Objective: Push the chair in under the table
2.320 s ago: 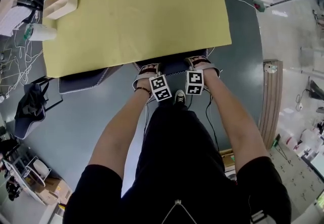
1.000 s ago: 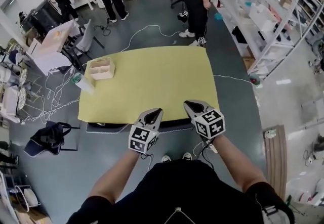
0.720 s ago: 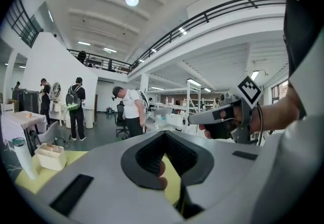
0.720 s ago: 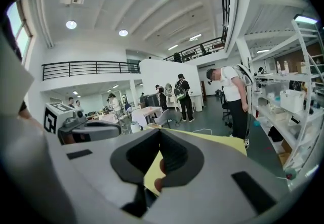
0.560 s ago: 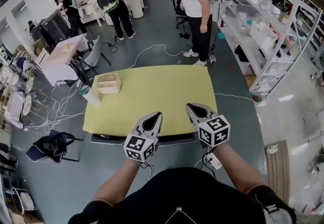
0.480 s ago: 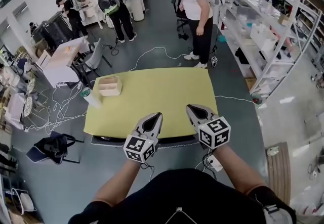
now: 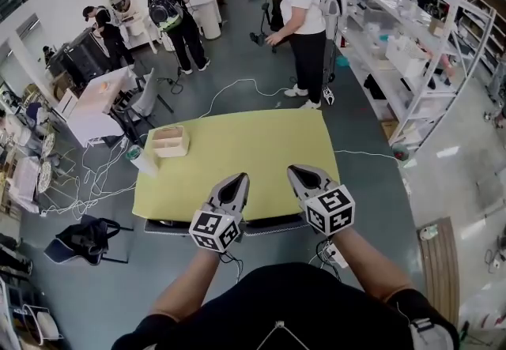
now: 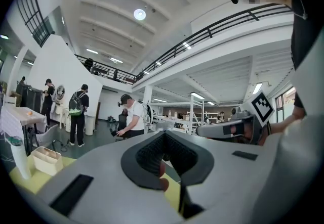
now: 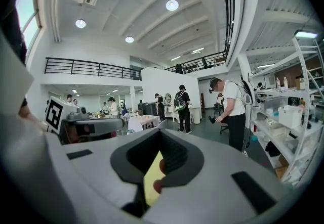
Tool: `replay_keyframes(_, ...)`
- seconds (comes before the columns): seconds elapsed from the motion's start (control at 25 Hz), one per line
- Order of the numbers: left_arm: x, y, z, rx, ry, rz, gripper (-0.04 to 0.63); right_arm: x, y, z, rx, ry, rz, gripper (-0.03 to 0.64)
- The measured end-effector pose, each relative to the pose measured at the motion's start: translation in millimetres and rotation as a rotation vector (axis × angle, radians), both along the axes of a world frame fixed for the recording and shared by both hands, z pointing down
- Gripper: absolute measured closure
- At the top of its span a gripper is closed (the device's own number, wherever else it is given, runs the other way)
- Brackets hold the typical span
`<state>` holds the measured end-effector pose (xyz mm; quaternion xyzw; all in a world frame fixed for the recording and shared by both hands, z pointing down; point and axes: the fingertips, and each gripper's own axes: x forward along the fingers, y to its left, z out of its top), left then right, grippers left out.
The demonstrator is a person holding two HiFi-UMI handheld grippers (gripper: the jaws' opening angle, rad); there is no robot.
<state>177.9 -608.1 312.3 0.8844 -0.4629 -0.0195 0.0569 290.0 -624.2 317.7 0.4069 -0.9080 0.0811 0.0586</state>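
Observation:
The yellow table (image 7: 237, 152) fills the middle of the head view. A dark chair (image 7: 265, 224) sits tucked beneath it, with only a thin strip showing along the near edge. My left gripper (image 7: 239, 178) and right gripper (image 7: 295, 171) hover side by side above that near edge, pointing roughly level across the tabletop. Both are shut with nothing between the jaws, and neither touches the chair or the table. Each gripper view looks out over the room, with the tabletop showing as a yellow sliver low down.
A wooden box (image 7: 168, 141) and a white cup (image 7: 141, 160) stand on the table's far left corner. Several people (image 7: 302, 20) stand beyond the table. Shelving (image 7: 411, 32) lines the right side. Cables (image 7: 229, 88) cross the floor, and a black bag (image 7: 79, 236) lies at the left.
Both grippers have come up from the chair back below the table edge to above the tabletop. The head view has tilted up, so more of the room shows.

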Motion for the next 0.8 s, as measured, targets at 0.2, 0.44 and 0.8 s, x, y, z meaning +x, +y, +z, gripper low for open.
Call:
replay_keyframes(0.2, 2.9, -2.7, 5.7, -0.008, 0.009, -0.003, 0.586, -0.4, -0.3, 0.1, 0.011, -0.008, 0.0, 0.603)
replay_keyframes(0.44, 6.4, -3.8, 7.4, 0.001, 0.004, 0.002, 0.586, -0.7, 1.1, 5.0, 0.005, -0.011, 0.017, 0.603)
replay_keyframes(0.8, 10.2, -1.2, 10.6, 0.0, 0.009, 0.008, 0.586, -2.5, 5.6, 4.1, 0.01, -0.008, 0.026, 0.603)
